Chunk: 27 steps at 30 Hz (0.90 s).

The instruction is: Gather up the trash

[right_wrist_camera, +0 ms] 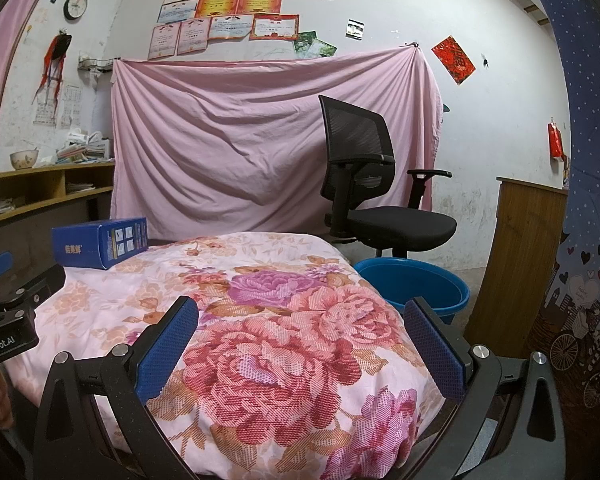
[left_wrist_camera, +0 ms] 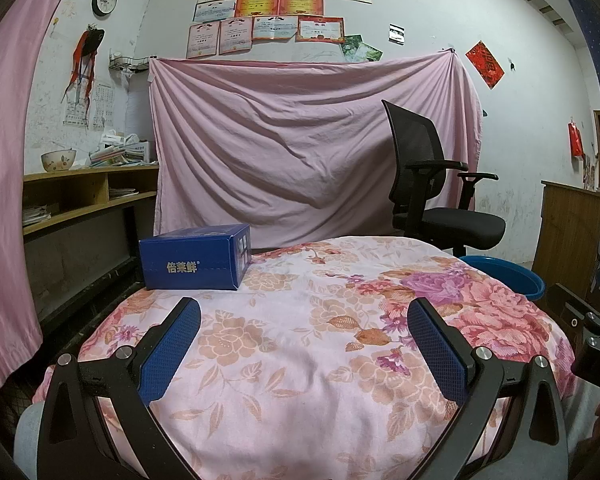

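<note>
A blue cardboard box [left_wrist_camera: 196,260] with white characters lies at the far left of a table draped in a floral cloth [left_wrist_camera: 300,340]. It also shows in the right wrist view [right_wrist_camera: 100,242]. My left gripper [left_wrist_camera: 304,312] is open and empty, low over the near part of the cloth, with the box ahead and left of it. My right gripper [right_wrist_camera: 300,312] is open and empty over the right side of the cloth [right_wrist_camera: 284,340]. A blue plastic basin [right_wrist_camera: 414,286] stands on the floor beyond the table's right edge, also in the left wrist view [left_wrist_camera: 504,276].
A black office chair [right_wrist_camera: 376,200] stands behind the table before a hung pink sheet [right_wrist_camera: 260,140]. A wooden shelf [left_wrist_camera: 88,192] with a bowl and papers is at the left. A wooden cabinet [right_wrist_camera: 520,256] and a patterned blue curtain [right_wrist_camera: 584,200] are at the right.
</note>
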### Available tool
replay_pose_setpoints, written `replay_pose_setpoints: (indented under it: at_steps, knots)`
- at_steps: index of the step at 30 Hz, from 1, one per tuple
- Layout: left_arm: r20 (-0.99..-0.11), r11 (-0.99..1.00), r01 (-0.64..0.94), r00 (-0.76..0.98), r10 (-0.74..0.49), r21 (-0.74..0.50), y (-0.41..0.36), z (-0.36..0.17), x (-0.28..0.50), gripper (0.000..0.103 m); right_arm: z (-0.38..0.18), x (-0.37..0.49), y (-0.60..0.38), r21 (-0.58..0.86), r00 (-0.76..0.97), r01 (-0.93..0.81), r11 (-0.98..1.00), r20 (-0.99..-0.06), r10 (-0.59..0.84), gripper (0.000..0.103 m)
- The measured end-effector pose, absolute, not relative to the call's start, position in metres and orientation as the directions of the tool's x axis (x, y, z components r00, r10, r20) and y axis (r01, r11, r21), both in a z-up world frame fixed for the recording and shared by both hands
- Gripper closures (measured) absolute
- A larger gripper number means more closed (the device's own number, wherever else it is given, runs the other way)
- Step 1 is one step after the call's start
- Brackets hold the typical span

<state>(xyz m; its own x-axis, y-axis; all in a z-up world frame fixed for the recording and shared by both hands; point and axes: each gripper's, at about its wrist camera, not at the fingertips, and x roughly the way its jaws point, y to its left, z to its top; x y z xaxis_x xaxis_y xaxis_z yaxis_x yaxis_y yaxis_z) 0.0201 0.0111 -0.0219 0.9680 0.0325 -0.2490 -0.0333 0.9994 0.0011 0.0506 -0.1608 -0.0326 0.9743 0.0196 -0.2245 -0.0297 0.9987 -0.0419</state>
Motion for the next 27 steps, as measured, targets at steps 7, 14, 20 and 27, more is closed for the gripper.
replay_pose_setpoints:
  at_steps: [7,14,20,27]
  knots:
    - [-0.248,0.999,-0.033,0.968,0.033,0.002,0.0108,-0.0221,0.0201,0.002,-0.0326,0.0507,-0.1611,-0.042,0.974,-0.029,0.999,-0.225,0.019,0.000]
    - [-0.247,0.999,-0.034,0.968,0.033,0.002,0.0106,-0.0222,0.0199,0.002,-0.0326,0.0507,-0.1608,-0.042,0.974,-0.029,0.999,-0.225,0.019,0.000]
    - [-0.247,0.999,-0.035,0.968,0.037,0.012,0.0118,-0.0220,0.0215,0.002,-0.0324,0.0507,-0.1602,-0.042,0.974,-0.029,0.999,-0.225,0.019,0.000]
    - [-0.237,0.999,-0.031,0.971,0.034,0.016,0.0193,-0.0199,0.0252,0.002,-0.0322,0.0505,-0.1599,-0.043,0.974,-0.030,0.999,-0.225,0.019,0.000]
